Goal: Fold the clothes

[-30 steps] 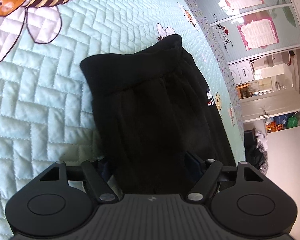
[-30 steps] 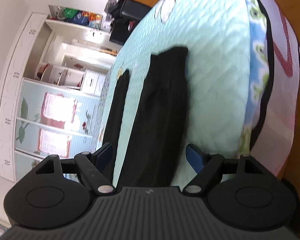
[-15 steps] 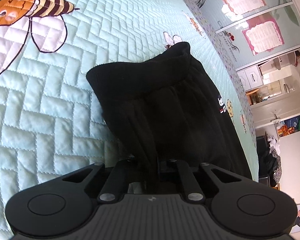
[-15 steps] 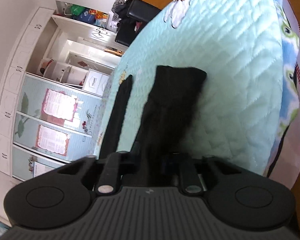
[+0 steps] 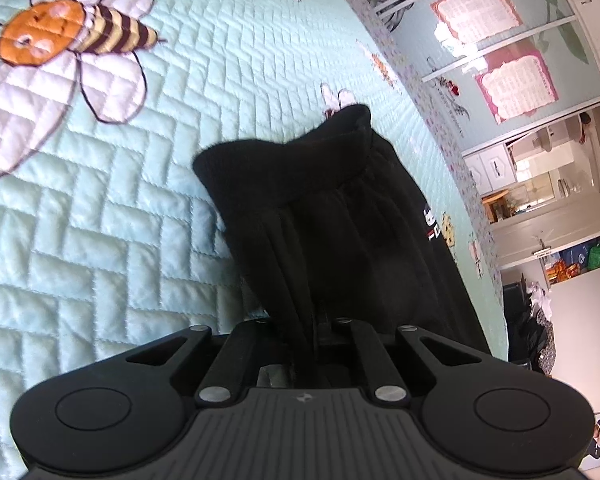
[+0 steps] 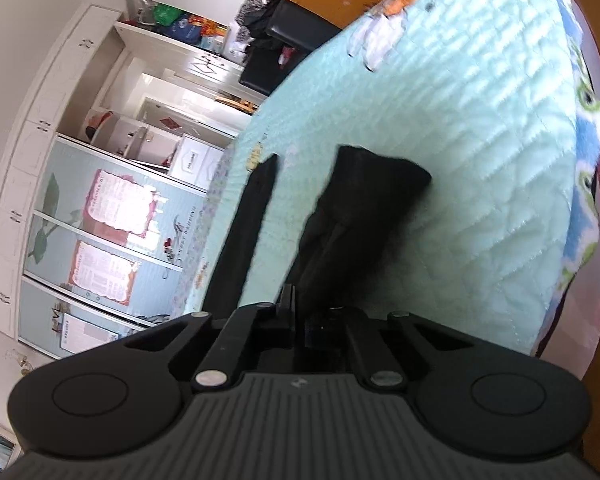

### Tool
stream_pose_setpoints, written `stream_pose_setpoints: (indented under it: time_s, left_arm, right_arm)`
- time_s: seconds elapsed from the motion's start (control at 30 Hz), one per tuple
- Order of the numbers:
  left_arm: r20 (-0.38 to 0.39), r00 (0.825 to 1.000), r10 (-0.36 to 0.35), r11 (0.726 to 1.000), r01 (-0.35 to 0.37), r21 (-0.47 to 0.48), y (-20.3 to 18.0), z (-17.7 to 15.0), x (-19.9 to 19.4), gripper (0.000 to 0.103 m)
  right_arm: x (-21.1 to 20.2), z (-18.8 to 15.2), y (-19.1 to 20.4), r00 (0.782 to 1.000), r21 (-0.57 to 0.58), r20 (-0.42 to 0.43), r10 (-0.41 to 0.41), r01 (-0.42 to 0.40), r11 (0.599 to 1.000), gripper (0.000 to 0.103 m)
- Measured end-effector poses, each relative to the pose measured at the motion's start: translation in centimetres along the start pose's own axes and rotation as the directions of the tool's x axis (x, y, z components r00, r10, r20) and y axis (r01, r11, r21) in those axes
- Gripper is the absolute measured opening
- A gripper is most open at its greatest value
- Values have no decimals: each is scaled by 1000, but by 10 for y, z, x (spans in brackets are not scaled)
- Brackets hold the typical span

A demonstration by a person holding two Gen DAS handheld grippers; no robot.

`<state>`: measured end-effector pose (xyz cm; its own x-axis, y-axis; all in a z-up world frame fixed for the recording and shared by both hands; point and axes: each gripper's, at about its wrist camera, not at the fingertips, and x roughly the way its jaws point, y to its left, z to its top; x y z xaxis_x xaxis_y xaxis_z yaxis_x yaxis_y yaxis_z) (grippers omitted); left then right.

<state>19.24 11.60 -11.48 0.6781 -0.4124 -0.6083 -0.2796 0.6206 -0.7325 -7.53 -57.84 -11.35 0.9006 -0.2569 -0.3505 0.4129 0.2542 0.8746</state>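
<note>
Both tongs are clamped on the black trousers: left tongs point(image 5: 314, 320), right tongs point(image 6: 300, 312). The trousers point(image 5: 340, 232) lie along the bed's point(image 5: 120, 220) edge; lift both ends evenly, keeping the cloth taut.

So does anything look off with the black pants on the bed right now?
Nothing damaged. The black pants are bunched and rumpled rather than flat on the quilt, pinched by the left tongs and right tongs.

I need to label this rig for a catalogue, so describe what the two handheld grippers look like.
Both look identical. The left gripper and right gripper are matte black plastic: a ribbed grey-black centre plate with a small logo, a round disc housing on each side, and angled link bars with silver pivot pins. No cables, hands or sleeves show.
</note>
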Motion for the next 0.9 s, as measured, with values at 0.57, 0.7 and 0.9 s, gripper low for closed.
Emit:
stream_pose_setpoints:
  time_s: [0.57,0.7,0.9]
  left_arm:
    - [3,999,47,998,-47,36,-1,10,6,3]
    - [73,997,24,997,-29,68,-10,4,-11,2]
    - [131,990,-48,996,38,75,-23,2,-40,2]
  right_arm:
    - [15,-40,12,989,-116,-145,-18,1,993,23]
    - [15,-33,25,990,-169,-136,-28,5,986,4]
    - [0,-19,45,995,-206,-97,13,-33,978,4]
